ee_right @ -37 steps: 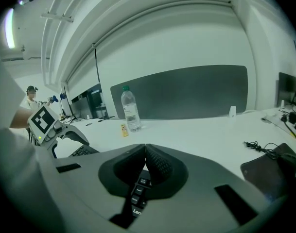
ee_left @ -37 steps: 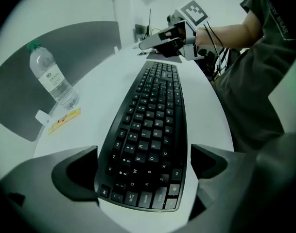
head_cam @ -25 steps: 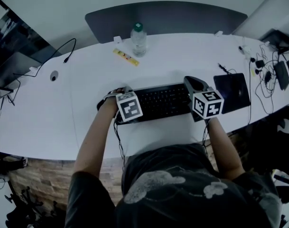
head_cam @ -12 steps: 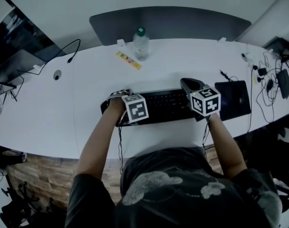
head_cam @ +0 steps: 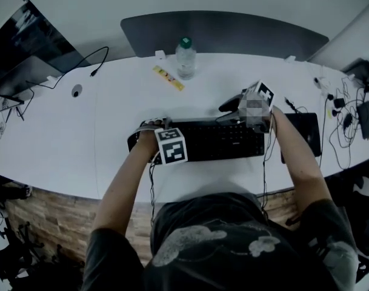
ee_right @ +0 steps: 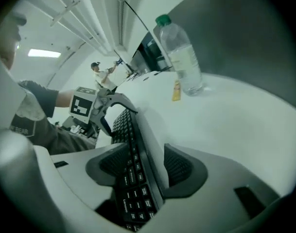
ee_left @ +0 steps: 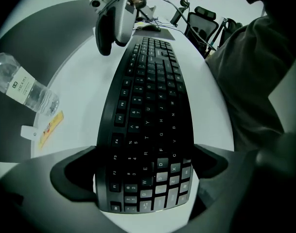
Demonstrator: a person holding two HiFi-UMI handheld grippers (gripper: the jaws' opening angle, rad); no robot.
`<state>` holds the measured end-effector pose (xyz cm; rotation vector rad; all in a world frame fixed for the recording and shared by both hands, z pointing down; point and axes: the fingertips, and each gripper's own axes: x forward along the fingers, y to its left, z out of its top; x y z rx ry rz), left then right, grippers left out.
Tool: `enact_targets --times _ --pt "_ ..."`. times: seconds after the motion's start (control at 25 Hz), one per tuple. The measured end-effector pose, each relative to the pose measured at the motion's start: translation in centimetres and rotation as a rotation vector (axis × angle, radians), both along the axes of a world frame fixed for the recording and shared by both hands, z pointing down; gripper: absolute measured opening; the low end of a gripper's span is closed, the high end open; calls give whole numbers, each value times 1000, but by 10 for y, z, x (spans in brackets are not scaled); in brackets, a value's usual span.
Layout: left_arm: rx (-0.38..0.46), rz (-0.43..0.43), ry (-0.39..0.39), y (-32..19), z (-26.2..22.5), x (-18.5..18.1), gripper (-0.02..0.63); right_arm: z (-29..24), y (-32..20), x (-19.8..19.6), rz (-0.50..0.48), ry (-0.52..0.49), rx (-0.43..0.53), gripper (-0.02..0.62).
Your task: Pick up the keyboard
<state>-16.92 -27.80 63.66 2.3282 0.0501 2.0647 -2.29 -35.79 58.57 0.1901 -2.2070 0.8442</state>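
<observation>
A black keyboard (head_cam: pixel 217 139) lies across the white desk (head_cam: pixel 111 132) in front of the person. My left gripper (head_cam: pixel 150 130) points straight down over the keyboard's left end. In the left gripper view the keyboard (ee_left: pixel 150 115) fills the gap between its pads (ee_left: pixel 72 171), so that gripper (ee_left: pixel 144 174) is shut on it. My right gripper (head_cam: pixel 231 110) leans over the keyboard's far right edge. Its jaws have just been opening. In the right gripper view the edge of the keyboard (ee_right: pixel 133 178) runs between the wide jaws of that gripper (ee_right: pixel 144 163), with no firm press visible.
A water bottle (head_cam: pixel 185 58) and a yellow strip (head_cam: pixel 168 77) lie behind the keyboard. A black pad (head_cam: pixel 306 133) sits to the keyboard's right, with tangled cables (head_cam: pixel 342 108) beyond it. A dark panel (head_cam: pixel 226 32) edges the desk's back; a cable (head_cam: pixel 90 65) trails at the left.
The right gripper has swung from the keyboard's front right corner to its far right edge, tipped over, and its jaws now stand wide. The left gripper has stayed put.
</observation>
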Motion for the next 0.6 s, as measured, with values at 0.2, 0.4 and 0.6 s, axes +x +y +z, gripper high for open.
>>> enact_targets --times 0.2,0.4,0.6 --pt "36 2 2 1 -1 0 588 22 27 -23 -268 37 -273 235" --pt "35 6 2 2 0 -1 586 36 38 -33 -380 68 -408 209" --pt "54 8 9 1 -2 -1 588 35 41 -36 -418 58 -465 208"
